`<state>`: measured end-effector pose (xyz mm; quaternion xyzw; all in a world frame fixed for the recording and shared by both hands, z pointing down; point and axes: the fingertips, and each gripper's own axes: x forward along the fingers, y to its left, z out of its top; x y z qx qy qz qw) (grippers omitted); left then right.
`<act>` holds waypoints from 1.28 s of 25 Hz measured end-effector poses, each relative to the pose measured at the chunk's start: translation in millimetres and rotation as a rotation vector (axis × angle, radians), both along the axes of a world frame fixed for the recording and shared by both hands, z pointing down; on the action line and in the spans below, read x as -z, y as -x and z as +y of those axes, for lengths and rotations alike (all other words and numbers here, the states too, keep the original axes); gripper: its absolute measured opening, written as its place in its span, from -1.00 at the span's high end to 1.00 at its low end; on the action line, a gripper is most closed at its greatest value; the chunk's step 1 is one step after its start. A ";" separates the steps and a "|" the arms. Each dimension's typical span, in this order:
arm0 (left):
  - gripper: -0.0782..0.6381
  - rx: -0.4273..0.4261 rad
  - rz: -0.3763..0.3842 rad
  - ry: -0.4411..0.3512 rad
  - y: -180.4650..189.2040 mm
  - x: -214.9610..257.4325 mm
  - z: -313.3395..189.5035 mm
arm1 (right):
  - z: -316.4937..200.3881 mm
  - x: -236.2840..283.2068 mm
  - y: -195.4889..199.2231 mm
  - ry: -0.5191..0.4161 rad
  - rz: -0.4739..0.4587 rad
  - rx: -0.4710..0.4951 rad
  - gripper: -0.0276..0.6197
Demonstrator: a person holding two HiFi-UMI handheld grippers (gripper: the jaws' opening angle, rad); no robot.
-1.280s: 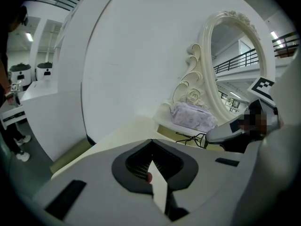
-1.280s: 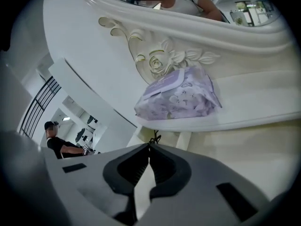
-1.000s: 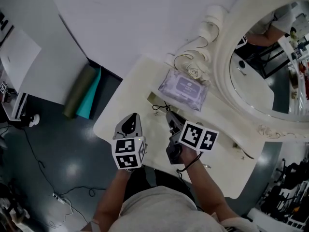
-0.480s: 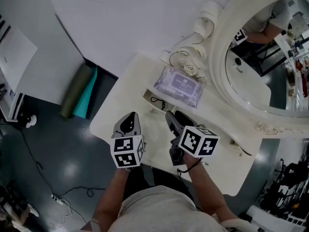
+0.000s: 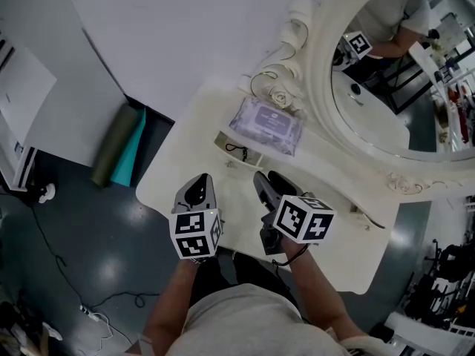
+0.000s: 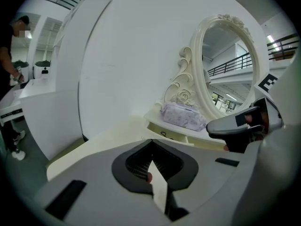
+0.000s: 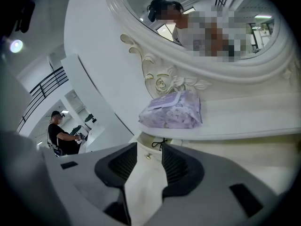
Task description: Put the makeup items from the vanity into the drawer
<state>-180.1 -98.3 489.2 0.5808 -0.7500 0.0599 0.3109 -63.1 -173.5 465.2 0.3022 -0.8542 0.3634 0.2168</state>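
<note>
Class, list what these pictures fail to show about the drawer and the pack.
- Drawer contents: too small in the head view; its front hides them in both gripper views.
- Pack print: too small and blurred in every view.

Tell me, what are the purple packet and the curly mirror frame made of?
Purple packet: it looks like soft plastic film, slightly shiny, because it is puffy and creased at the ends. Mirror frame: cream-painted carved wood or moulded resin, I can't tell which. Its surface is smooth and satiny, with scrolls and a rose.
</note>
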 end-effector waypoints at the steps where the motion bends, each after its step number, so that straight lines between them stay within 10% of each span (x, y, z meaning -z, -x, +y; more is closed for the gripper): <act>1: 0.77 -0.003 -0.002 -0.004 -2.1 1.6 1.8 | 1.7 2.2 -1.9 -0.010 -0.002 -0.001 0.38; 32: 0.77 -0.241 -0.083 -0.105 -89.0 51.4 -2.8 | 29.7 51.2 -111.8 -0.181 -0.099 -0.224 0.86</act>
